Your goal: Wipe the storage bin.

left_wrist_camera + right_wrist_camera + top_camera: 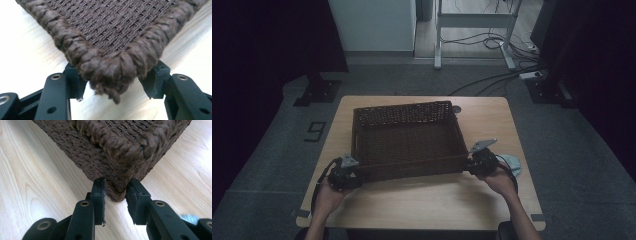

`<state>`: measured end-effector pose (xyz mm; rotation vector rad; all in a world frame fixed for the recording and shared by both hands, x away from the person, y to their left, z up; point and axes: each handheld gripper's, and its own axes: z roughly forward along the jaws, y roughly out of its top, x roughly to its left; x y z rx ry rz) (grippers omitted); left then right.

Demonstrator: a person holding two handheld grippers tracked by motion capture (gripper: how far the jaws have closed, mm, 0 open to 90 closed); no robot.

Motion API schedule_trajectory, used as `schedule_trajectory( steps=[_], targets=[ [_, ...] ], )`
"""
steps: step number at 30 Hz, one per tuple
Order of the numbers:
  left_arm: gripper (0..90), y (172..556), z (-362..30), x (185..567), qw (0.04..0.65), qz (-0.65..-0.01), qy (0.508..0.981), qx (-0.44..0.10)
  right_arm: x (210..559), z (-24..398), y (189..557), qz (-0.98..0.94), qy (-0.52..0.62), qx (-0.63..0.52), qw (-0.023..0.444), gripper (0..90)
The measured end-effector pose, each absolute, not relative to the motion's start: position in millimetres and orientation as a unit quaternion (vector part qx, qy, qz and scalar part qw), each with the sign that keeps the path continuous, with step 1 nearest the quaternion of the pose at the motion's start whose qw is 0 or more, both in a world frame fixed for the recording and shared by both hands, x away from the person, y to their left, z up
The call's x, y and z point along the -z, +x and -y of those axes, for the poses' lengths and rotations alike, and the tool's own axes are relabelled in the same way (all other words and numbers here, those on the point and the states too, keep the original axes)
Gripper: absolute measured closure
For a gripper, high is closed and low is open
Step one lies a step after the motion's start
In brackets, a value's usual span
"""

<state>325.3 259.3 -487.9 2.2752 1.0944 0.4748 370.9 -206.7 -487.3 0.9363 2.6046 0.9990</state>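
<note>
In the high view, both hands reach forward; the left gripper [351, 172] and right gripper [476, 161] meet the basket's [407, 137] near corners on the table [422, 200]. In the left gripper view, the jaws clamp one corner. In the right gripper view, they pinch the other corner.

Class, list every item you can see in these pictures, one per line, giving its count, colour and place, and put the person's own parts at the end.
wicker basket: one, dark brown, middle of the table, no contents visible, each near corner between a gripper's jaws
table: one, light wood, centre of the floor
light blue thing: one, at the table's right edge beside the right hand, too small to identify
cables: several, dark, on the floor beyond the table
metal frame: one, pale, far side of the room
left gripper: one, black, closed on the basket's near left corner
right gripper: one, black, closed on the basket's near right corner
hands: two, left hand and right hand, at the table's near edge
</note>
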Motion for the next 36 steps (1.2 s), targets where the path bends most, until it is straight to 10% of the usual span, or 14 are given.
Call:
schedule_trajectory(
  steps=[18,24,36],
  targets=[
    [38.9,350,-239,490,0.293,-0.384,0.859,-0.171,488,234,348,-0.874,0.334,-0.334,0.116,66.0],
    [15.7,341,-241,488,0.292,-0.393,0.856,-0.168,488,239,343,-0.87,0.338,-0.338,0.124,43.6],
    [0.9,310,-262,522,0.244,-0.423,0.861,-0.145,518,249,336,-0.874,0.366,-0.3,0.109,18.0]
  ],
)
